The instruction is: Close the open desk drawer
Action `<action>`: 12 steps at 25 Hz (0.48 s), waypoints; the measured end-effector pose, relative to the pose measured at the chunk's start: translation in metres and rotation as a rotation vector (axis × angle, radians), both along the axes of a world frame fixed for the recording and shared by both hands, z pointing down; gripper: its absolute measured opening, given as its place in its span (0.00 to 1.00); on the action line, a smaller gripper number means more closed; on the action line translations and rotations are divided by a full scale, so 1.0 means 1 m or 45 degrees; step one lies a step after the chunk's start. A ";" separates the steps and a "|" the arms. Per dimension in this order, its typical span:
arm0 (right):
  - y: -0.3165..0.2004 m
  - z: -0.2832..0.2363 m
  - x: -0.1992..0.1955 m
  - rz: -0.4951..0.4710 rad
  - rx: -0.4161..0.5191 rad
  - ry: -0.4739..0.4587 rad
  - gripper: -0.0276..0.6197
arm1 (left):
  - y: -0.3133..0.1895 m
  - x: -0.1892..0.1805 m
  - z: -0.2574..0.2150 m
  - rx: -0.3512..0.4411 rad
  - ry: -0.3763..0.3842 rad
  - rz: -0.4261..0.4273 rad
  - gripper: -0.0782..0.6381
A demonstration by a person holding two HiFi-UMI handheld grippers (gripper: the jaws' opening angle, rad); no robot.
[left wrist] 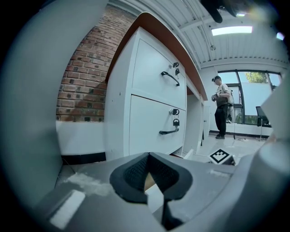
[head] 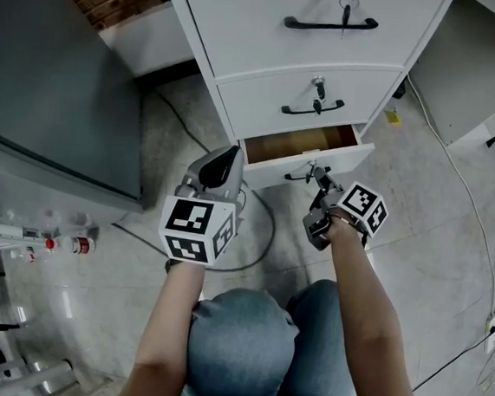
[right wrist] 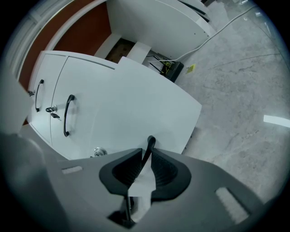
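Three-drawer white pedestal [head: 246,27]: bottom drawer [head: 300,146] juts part-open. Right gripper [head: 319,175] clenched on its black handle [right wrist: 149,143]; left gripper [head: 231,156] closed, empty, beside drawer. Push straight in, level, without twisting.

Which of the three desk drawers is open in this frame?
The bottom drawer: its front stands out from the cabinet, showing a brown interior, and the right gripper is clamped on its handle. The middle drawer and top drawer sit flush.

Blue jeans [head: 242,345] cover the legs. The grey left tool [head: 232,154] and right tool [head: 320,176] each carry a white cube [head: 197,227] with black square markers.
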State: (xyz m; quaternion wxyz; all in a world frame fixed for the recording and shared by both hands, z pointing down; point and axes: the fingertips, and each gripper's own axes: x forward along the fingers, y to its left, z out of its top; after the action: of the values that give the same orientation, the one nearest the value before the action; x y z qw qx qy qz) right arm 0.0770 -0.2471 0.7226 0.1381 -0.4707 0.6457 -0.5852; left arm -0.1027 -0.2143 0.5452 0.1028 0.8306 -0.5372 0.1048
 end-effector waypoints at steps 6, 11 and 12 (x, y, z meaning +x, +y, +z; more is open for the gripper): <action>-0.008 0.000 -0.002 0.015 0.001 0.014 0.12 | 0.001 -0.004 0.005 -0.009 0.022 -0.007 0.11; -0.018 0.000 -0.004 0.012 0.006 0.037 0.12 | -0.005 -0.009 0.007 -0.011 0.031 -0.019 0.11; -0.020 0.000 -0.004 0.013 0.006 0.039 0.12 | -0.006 -0.009 0.007 -0.012 0.031 -0.020 0.11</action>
State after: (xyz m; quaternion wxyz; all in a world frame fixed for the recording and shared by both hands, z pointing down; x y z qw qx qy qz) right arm 0.0728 -0.2671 0.7226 0.1323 -0.4826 0.6465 -0.5758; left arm -0.1121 -0.2198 0.5526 0.1140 0.8270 -0.5421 0.0963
